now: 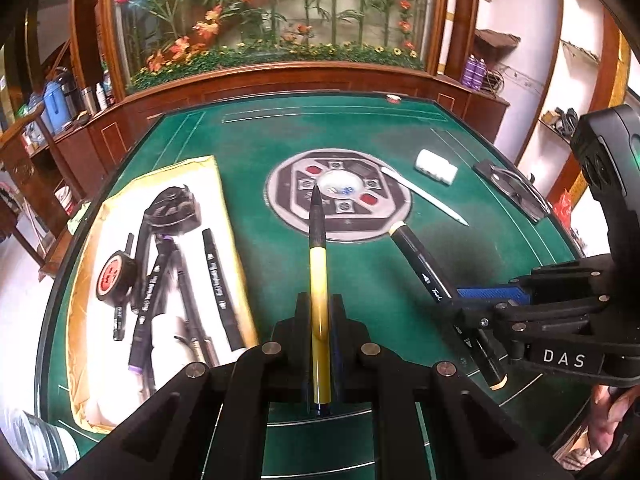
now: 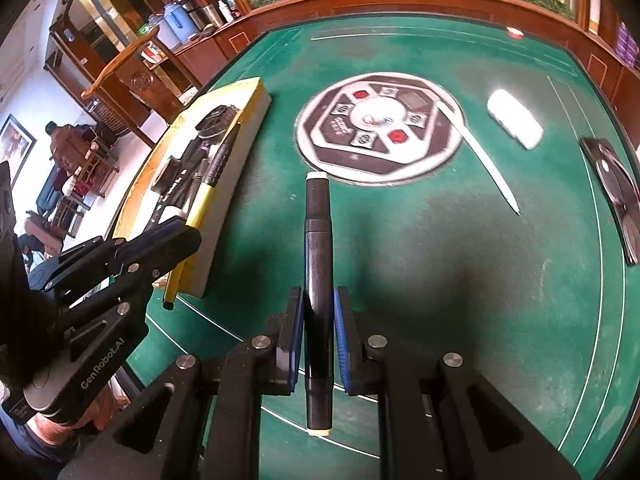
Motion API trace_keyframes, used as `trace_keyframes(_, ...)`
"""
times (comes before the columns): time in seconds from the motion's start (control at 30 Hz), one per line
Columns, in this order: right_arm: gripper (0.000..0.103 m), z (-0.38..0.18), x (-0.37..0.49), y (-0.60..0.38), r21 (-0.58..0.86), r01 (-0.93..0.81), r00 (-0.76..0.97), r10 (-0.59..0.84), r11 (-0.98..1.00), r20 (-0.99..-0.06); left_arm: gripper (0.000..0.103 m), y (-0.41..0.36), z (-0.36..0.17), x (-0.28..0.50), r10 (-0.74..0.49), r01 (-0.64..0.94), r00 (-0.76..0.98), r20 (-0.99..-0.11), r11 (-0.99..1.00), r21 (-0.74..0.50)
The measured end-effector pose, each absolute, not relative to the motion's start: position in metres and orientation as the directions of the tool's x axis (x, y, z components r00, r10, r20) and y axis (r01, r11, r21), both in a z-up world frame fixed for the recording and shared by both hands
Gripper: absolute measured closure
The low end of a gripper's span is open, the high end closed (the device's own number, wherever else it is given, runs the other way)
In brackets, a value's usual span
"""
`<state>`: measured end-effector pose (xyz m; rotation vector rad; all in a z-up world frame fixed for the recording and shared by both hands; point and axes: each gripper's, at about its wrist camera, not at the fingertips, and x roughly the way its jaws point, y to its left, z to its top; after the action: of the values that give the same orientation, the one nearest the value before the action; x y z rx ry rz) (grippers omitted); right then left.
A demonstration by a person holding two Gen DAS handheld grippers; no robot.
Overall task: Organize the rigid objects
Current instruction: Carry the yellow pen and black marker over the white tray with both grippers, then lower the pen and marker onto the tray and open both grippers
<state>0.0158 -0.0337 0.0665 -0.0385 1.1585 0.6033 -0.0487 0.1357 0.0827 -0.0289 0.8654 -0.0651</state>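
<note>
My left gripper (image 1: 320,312) is shut on a yellow pen with a black tip (image 1: 319,264), which points forward above the green table. It shows again in the right wrist view as the left gripper (image 2: 182,236) with the yellow pen (image 2: 202,204) beside the tray. My right gripper (image 2: 318,316) is shut on a black marker with white ends (image 2: 318,248), held above the felt. In the left wrist view the right gripper (image 1: 468,308) and the marker (image 1: 420,264) are at the right. A yellow-rimmed white tray (image 1: 228,220) on the left holds several black markers, a tape roll (image 1: 114,278) and a black round device (image 1: 172,208).
A white pen (image 2: 480,152), a white block (image 2: 514,124) and a black flat case (image 2: 616,188) lie on the right half of the table. A round control panel (image 2: 380,128) is set in the table's centre. Wooden cabinets and a chair stand beyond the table's edge.
</note>
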Motion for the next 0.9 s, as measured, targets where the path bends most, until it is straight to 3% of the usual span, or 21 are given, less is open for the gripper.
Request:
trace_keyframes(0.57, 0.089, 0.089, 0.023, 0.042, 0.352, -0.535, 0.187, 0.514, 0.768, -0.837, 0.095, 0.22, 0.08, -0.053, 0.008, -0.113, 0.652, -0.758, 0.99, -0.086)
trace_keyframes(0.9, 0.089, 0.083, 0.043, 0.104, 0.35, -0.555, 0.135, 0.496, 0.755, -0.858, 0.095, 0.26, 0.064, -0.035, 0.019, -0.173, 0.611, -0.791, 0.979, -0.111)
